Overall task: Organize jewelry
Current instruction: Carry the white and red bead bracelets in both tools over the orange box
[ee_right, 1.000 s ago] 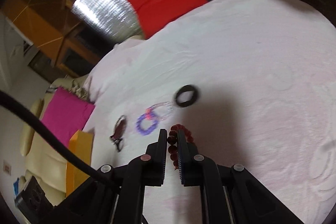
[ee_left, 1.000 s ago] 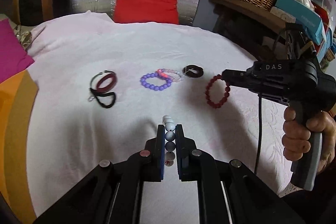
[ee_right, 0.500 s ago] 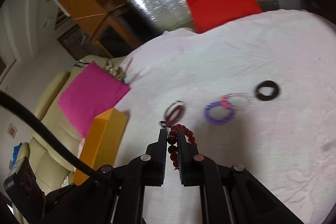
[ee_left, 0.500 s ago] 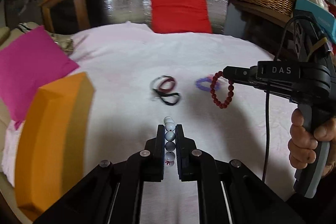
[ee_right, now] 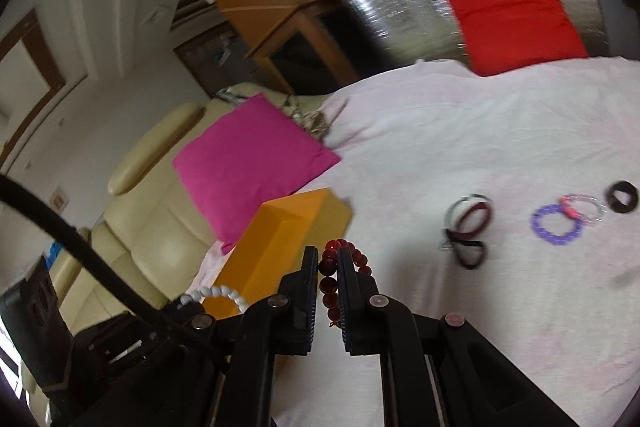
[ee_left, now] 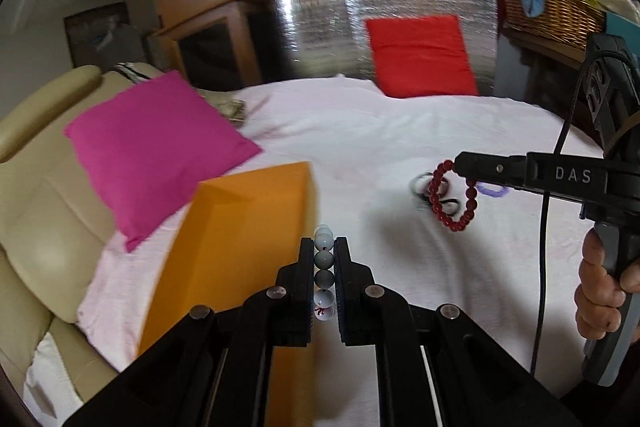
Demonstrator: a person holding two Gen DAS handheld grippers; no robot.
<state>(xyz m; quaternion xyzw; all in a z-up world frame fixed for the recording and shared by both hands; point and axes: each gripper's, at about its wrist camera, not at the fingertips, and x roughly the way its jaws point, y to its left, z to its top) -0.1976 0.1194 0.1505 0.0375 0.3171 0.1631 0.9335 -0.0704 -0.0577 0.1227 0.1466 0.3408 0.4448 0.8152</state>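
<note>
My left gripper [ee_left: 324, 247] is shut on a bracelet of white and grey beads [ee_left: 324, 269], held above the white cloth beside an orange box [ee_left: 240, 251]. The bracelet also shows in the right wrist view [ee_right: 216, 293]. My right gripper [ee_right: 328, 259] is shut on a dark red bead bracelet [ee_right: 330, 281], which hangs from its tip in the left wrist view [ee_left: 454, 201]. On the cloth lie a black and maroon bracelet pair [ee_right: 468, 223], a purple bead bracelet [ee_right: 556, 225], a clear and pink bracelet [ee_right: 584, 205] and a black ring [ee_right: 622, 197].
A magenta cushion [ee_left: 156, 147] lies left of the orange box [ee_right: 280, 247] on a cream sofa [ee_left: 40, 227]. A red cushion [ee_left: 420, 55] leans on a silver foil panel [ee_left: 376, 15] at the back. A wicker basket [ee_left: 548, 11] stands at the far right.
Both grippers have swung left with their bracelets. The orange box and magenta cushion have come closer and toward the middle; the bracelets on the cloth have shifted to the right.
</note>
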